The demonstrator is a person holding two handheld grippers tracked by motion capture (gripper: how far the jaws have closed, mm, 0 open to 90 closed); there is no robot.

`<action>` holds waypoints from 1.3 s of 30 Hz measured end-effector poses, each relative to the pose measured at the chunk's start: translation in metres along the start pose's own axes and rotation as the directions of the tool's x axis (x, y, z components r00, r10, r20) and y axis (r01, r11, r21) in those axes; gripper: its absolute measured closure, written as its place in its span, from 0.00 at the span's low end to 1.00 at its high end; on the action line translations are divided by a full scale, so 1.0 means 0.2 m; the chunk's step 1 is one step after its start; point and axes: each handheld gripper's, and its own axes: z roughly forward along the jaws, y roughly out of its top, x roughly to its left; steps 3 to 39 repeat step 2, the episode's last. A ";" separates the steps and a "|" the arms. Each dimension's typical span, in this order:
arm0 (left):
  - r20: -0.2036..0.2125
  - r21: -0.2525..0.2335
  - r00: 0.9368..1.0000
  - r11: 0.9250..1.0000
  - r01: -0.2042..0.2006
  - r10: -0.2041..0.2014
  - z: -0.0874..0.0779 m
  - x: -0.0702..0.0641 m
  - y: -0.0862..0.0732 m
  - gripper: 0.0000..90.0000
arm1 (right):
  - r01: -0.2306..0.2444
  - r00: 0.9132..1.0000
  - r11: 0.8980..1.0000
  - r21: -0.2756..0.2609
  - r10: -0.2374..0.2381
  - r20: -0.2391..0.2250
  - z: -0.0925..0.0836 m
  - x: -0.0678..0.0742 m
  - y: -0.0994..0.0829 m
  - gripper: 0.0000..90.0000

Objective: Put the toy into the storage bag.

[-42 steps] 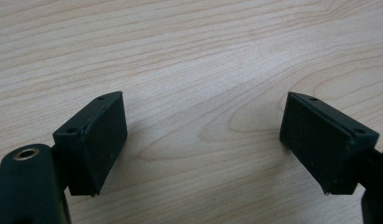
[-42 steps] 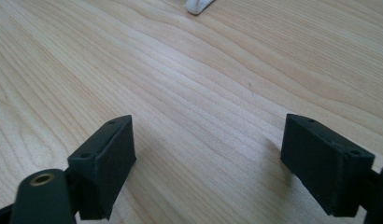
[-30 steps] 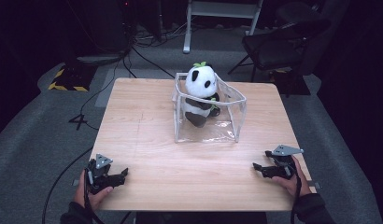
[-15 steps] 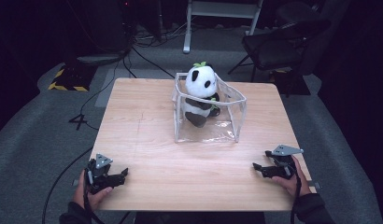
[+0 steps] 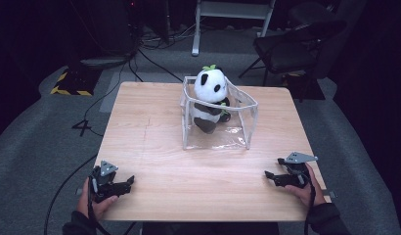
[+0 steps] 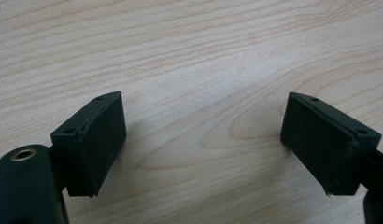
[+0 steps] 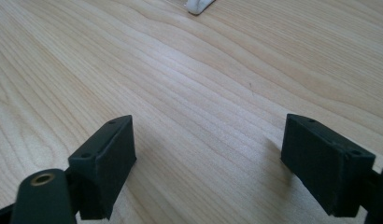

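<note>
Nothing has shifted over the last second: our left gripper (image 5: 126, 182) at seven o'clock and right gripper (image 5: 271, 175) at five o'clock rest wide open, empty. The panda (image 5: 209, 99) sits at twelve o'clock inside the clear bag (image 5: 237, 132), unreached.

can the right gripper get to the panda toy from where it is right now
Probably yes: the right gripper is open, with bare table ahead. But the panda toy sits inside a clear bin, so it likely must come in from above.

We find a plush panda (image 5: 209, 98) upright inside a clear bag (image 5: 240, 122) on the table (image 5: 154, 142); both grippers, left (image 5: 126, 182) and right (image 5: 270, 175), apparently empty, rest near the front edge.
</note>
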 end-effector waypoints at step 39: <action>0.000 0.000 1.000 1.000 0.000 0.000 0.00 0.00 0.00 0.16 | -0.001 1.000 1.000 0.000 0.001 -0.001 0.00 0.00 0.00 0.20</action>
